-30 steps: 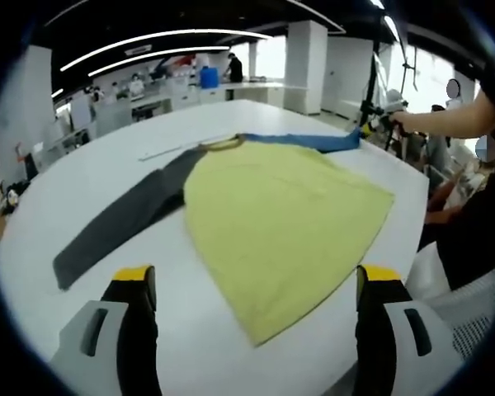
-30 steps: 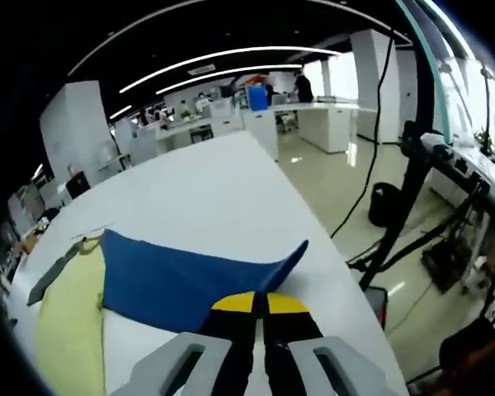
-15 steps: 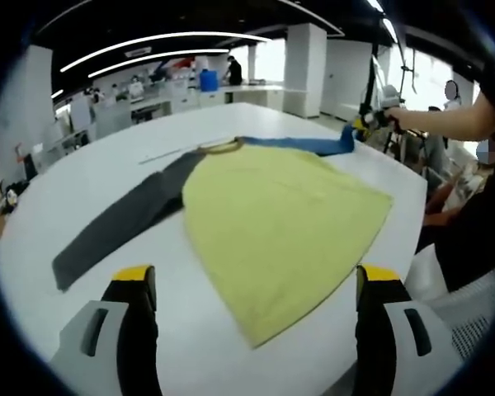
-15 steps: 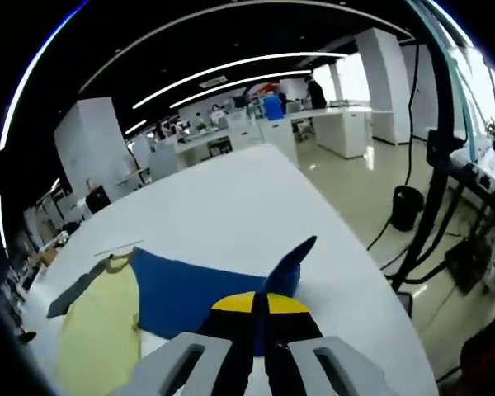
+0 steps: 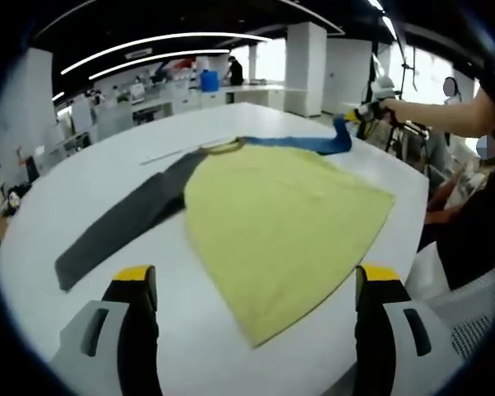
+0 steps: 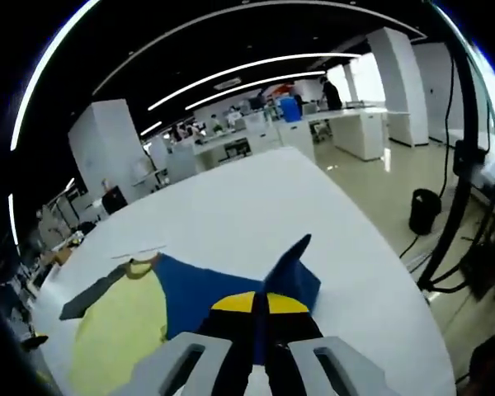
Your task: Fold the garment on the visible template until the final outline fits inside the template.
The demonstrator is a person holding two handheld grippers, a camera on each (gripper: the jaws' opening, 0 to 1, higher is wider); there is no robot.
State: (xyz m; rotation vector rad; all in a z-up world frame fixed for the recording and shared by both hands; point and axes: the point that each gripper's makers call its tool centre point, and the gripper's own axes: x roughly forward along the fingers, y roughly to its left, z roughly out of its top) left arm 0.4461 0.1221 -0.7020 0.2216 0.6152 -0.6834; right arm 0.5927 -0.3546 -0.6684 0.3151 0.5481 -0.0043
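Cuff of blue sleeve (image 6: 231, 289) hidden between right hand-held gripper (image 6: 258, 312) jaws.

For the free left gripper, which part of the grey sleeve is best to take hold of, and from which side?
Probably the cuff end of the grey sleeve: it lies flat, stretched away from the yellow body, nearest the open left gripper. Come from the table edge, low along the sleeve, one jaw sliding under the cloth.

A white tabletop (image 5: 82, 173) is seen carrying a garment (image 5: 272, 214) spread flat on it. The yellow body and the dark grey sleeve (image 5: 120, 223) (stretched toward the left) lie directly on the surface.
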